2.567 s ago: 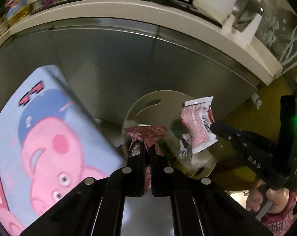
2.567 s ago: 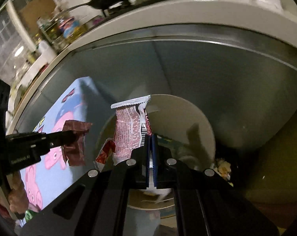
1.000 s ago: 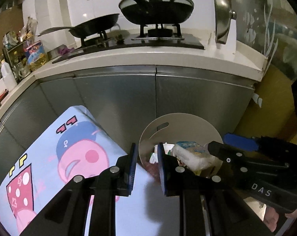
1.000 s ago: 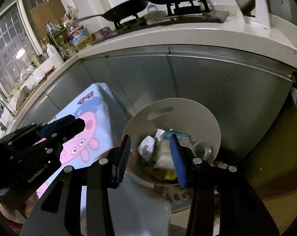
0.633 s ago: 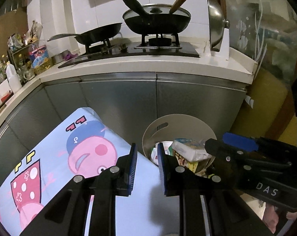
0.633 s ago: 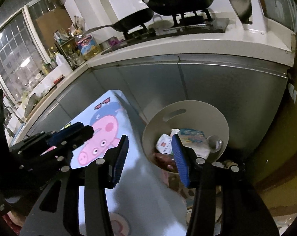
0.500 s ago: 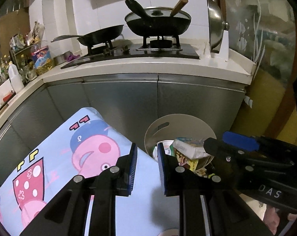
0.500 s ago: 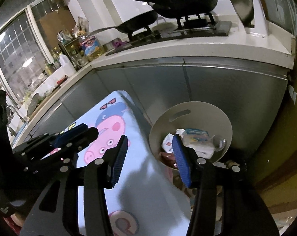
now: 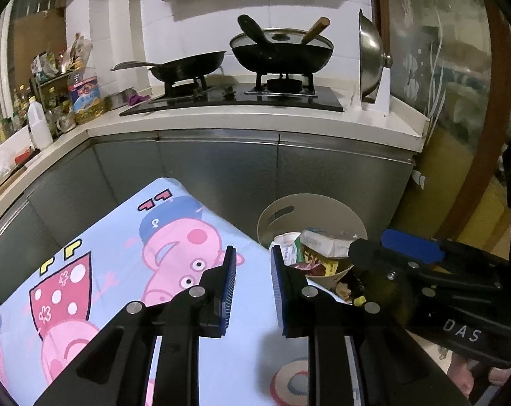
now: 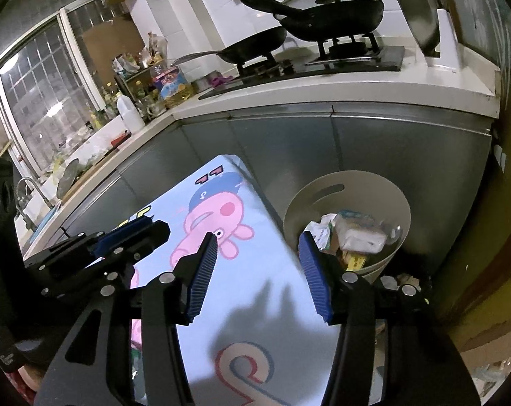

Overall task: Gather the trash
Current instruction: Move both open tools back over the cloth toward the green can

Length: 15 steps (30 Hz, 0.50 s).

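In a dim kitchen, above a desk (image 9: 96,237) draped in a pale blue cartoon-pig cloth, the left claw (image 9: 250,287) hangs empty, its blue-padded fingers a narrow gap apart. To its right, over the same cloth's edge, the right claw (image 10: 257,274) is spread wide and grips nothing. Just beyond the desk's corner, against the steel cabinets (image 10: 374,155), stands a beige bin (image 10: 352,182) heaped with trash (image 10: 357,233): crumpled wrappers and packets piled to its rim. More scraps lie on the floor beside the bin. Behind, two pans (image 9: 282,50) sit on the stove.
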### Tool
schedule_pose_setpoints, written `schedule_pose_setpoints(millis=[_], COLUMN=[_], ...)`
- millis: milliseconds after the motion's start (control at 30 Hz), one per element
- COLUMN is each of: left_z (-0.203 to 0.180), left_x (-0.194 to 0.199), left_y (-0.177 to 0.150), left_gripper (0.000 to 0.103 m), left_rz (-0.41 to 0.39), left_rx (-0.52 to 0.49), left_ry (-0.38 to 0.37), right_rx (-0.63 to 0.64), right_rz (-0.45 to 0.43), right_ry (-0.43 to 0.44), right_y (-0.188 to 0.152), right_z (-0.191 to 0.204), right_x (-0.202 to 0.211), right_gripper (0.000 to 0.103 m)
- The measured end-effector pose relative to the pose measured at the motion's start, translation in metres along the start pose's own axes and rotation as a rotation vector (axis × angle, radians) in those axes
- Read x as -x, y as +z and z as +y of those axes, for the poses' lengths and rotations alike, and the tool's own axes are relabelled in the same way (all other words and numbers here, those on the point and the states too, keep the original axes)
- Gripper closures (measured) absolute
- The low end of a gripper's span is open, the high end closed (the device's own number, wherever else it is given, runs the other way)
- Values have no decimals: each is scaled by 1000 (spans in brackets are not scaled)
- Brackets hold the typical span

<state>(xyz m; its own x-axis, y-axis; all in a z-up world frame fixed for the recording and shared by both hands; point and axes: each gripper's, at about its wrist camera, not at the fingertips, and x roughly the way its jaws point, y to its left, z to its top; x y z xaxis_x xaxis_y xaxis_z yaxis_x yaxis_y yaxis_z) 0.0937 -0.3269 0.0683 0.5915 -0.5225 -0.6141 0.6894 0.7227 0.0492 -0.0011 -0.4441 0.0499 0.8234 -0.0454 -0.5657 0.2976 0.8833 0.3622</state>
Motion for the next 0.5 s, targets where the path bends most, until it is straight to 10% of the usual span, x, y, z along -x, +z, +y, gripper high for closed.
schedule_pose_setpoints(millis=[500], left_z=[39], left_x=[43], left_y=[-31], left_gripper=[73], left_rz=[-43], left_rx=[81], left_ry=[53], right_rx=[71], right_rz=[-88], right_ry=[8], right_y=[-30], right_z=[48], right_x=[33], right_gripper=[48])
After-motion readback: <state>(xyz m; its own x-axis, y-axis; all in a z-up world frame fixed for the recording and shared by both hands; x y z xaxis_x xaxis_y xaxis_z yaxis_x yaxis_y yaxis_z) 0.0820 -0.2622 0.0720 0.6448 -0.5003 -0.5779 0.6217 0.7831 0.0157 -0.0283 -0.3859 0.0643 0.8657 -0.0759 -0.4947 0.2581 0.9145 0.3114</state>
